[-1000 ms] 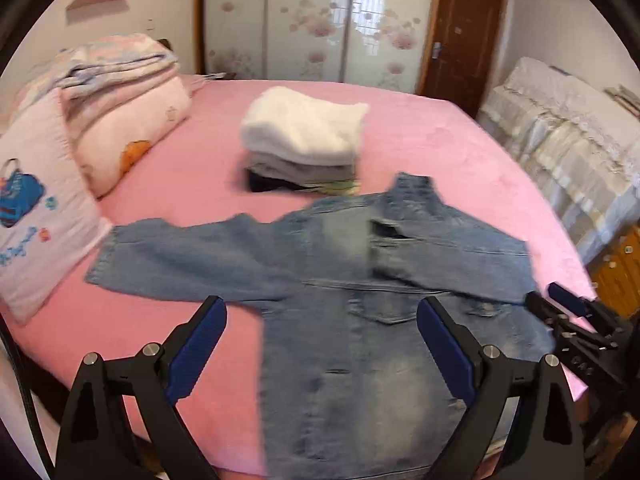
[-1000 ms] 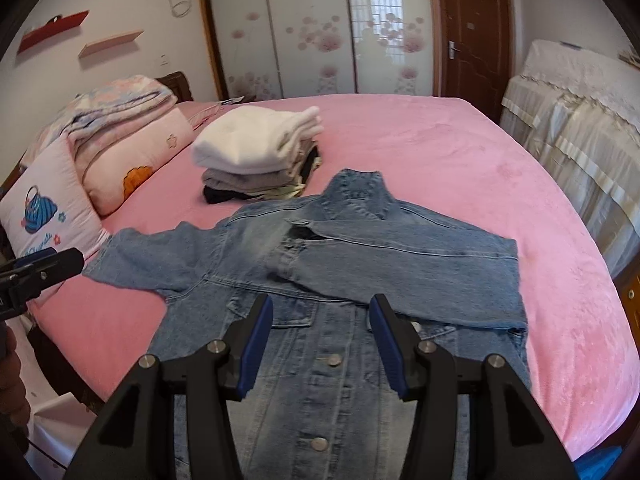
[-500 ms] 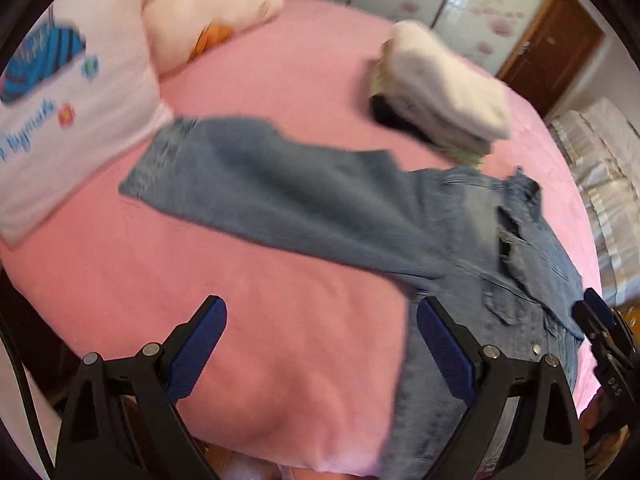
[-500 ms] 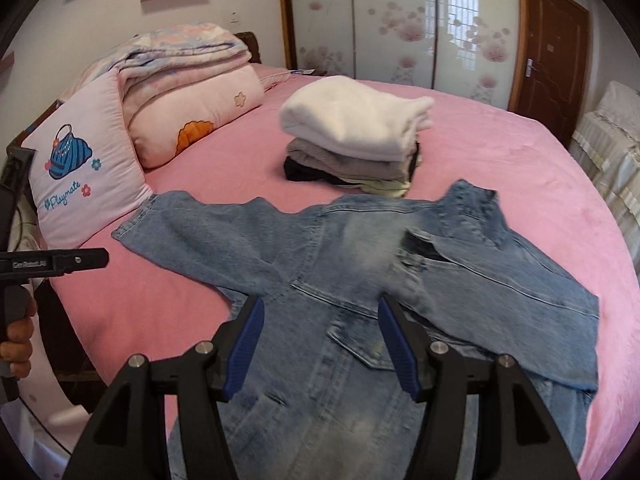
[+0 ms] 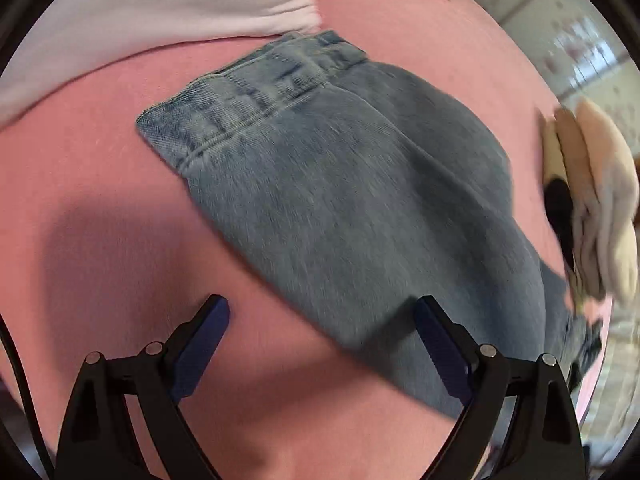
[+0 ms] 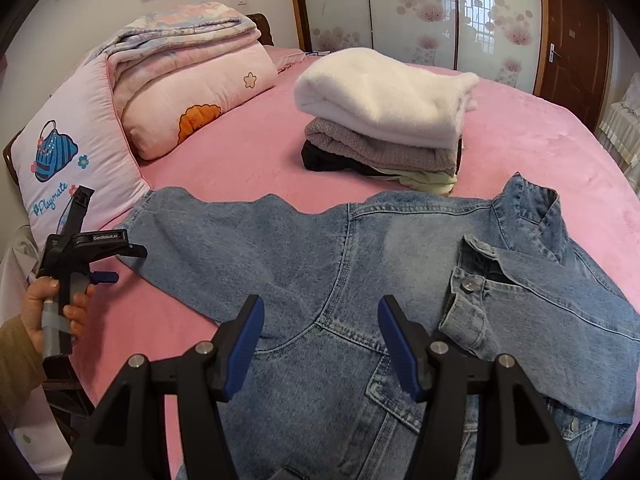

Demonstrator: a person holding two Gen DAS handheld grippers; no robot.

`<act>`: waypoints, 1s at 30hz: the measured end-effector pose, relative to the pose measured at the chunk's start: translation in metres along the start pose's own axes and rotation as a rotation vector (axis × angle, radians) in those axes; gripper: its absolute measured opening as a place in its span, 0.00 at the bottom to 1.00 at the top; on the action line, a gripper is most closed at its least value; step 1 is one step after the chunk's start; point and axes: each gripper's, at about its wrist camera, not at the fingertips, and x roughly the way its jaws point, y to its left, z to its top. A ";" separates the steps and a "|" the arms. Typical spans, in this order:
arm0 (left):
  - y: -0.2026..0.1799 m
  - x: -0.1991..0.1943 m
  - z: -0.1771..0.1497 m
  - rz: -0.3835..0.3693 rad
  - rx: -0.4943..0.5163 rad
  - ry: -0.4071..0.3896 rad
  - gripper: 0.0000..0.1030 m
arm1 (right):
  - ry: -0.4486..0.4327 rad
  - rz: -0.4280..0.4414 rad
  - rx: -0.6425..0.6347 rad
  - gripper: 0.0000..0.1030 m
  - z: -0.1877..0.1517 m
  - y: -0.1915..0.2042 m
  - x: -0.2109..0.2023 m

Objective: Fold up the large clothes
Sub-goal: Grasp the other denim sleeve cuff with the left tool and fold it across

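Right wrist view, read from its left edge: a person's hand (image 6: 52, 312) in a tan sleeve carries the left gripper (image 6: 105, 265) at the bed's near corner, just off the cuff end of the outstretched sleeve (image 6: 224, 248) of a faded blue denim jacket (image 6: 360, 280). The jacket lies face up and spread on the pink plush bedspread (image 6: 240, 160), its other sleeve already folded across the chest, collar toward the right. Behind it sits a stack of folded clothes (image 6: 384, 120) topped by a white fleece, with a pink printed pillow (image 6: 68, 152) and rolled quilts at the left. The right gripper (image 6: 320, 344) hovers over the chest near the armpit seam, its blue pads having just been opening to a moderate gap, with nothing pressed between them. In the left wrist view the left gripper (image 5: 320, 344) also stands wide apart and empty, pointing steeply down with the stitched cuff (image 5: 248, 96) ahead of it and the sleeve running off to the right. Denim of this weight likely handles as heavy and fairly stiff: it should hold a crease, not slip, and drag on the plush rather than slide. The thick doubled cuff looks the surest place to pinch, edge-on so one pad goes beneath; the shoulder seam would serve as the fold line for the other tool to pin.
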 end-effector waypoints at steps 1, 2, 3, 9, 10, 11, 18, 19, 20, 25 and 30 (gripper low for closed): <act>-0.002 0.002 0.002 0.008 -0.008 -0.019 0.90 | 0.004 0.000 0.003 0.58 -0.001 -0.002 0.003; -0.004 0.004 0.004 0.016 -0.012 -0.033 0.90 | 0.006 -0.002 0.004 0.58 -0.002 -0.003 0.005; -0.007 0.005 0.005 0.029 -0.016 -0.058 0.90 | 0.011 -0.006 0.004 0.58 -0.004 -0.005 0.008; -0.027 -0.003 0.006 0.016 -0.045 -0.191 0.07 | 0.034 -0.040 0.013 0.58 -0.014 -0.020 0.017; -0.034 -0.009 0.003 0.012 -0.040 -0.216 0.07 | 0.034 -0.049 0.018 0.58 -0.015 -0.025 0.016; -0.039 -0.015 0.001 0.004 -0.031 -0.231 0.07 | 0.033 -0.056 0.024 0.58 -0.016 -0.029 0.016; -0.131 -0.096 -0.041 -0.181 0.131 -0.324 0.06 | 0.010 -0.110 0.138 0.58 -0.024 -0.082 -0.004; -0.152 -0.109 -0.052 -0.226 0.181 -0.325 0.06 | 0.005 -0.115 0.164 0.58 -0.026 -0.092 -0.008; -0.166 -0.121 -0.064 -0.264 0.226 -0.324 0.06 | 0.000 -0.120 0.188 0.58 -0.028 -0.101 -0.013; -0.283 -0.156 -0.151 -0.437 0.515 -0.269 0.06 | -0.024 -0.160 0.291 0.58 -0.044 -0.149 -0.040; -0.373 -0.126 -0.246 -0.461 0.762 -0.131 0.22 | -0.041 -0.222 0.363 0.58 -0.068 -0.194 -0.066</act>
